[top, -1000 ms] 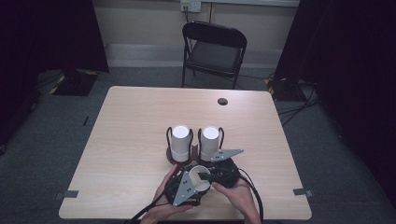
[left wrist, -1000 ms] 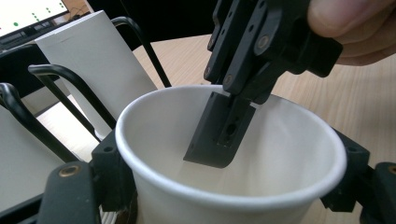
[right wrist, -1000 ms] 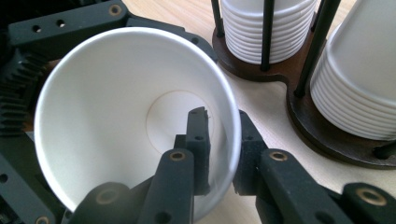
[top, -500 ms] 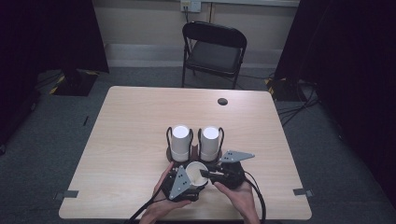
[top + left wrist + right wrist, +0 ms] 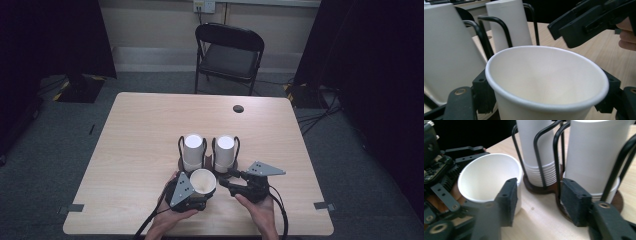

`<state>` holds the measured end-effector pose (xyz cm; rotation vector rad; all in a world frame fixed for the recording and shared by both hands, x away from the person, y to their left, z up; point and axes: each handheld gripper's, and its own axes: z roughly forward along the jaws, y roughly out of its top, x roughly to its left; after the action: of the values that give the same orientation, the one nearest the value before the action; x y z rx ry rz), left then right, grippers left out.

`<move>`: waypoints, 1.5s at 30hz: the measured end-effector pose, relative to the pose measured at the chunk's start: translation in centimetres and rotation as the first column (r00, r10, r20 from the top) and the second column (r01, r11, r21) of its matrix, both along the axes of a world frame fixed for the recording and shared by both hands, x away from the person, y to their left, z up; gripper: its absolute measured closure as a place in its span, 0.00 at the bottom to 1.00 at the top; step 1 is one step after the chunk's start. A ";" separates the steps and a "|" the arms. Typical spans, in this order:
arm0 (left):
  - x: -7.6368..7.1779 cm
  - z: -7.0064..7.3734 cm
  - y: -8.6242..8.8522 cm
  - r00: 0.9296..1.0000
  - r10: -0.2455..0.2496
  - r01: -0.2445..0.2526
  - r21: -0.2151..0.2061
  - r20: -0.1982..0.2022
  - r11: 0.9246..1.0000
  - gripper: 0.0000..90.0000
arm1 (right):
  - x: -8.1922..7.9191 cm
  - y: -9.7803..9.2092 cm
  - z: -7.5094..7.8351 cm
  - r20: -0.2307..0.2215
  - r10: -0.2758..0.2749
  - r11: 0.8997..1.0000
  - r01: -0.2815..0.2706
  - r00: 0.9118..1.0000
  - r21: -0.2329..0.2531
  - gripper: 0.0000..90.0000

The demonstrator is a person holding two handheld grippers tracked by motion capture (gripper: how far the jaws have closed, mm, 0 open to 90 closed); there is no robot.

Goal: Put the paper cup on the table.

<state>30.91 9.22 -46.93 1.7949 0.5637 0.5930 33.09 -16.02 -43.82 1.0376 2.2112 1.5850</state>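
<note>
A single white paper cup stands mouth up between the jaws of my left gripper, which is shut on its sides near the table's front edge. Just to its right, my right gripper is open with nothing between its pads; it points at the base of the cup holder and also appears as a dark shape in the left gripper view. Two stacks of white cups stand upside down in a black wire holder just beyond.
The wooden table has a small dark round cap near its far edge. A black folding chair stands behind the table. Cables trail from both grippers off the front edge.
My right gripper has drawn off to the right, away from the single cup. The left gripper has lifted the cup slightly toward the holder, mouth up.
</note>
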 end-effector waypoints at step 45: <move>2.9 2.6 9.6 0.961 0.272 -0.276 -0.188 -0.049 0.943 0.26 | -1.0 -6.1 -5.1 0.159 -0.463 0.884 0.467 0.872 0.010 0.20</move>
<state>33.79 18.81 -44.36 1.5524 0.8673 0.6826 32.04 -22.16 -48.90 1.2696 1.7038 1.3572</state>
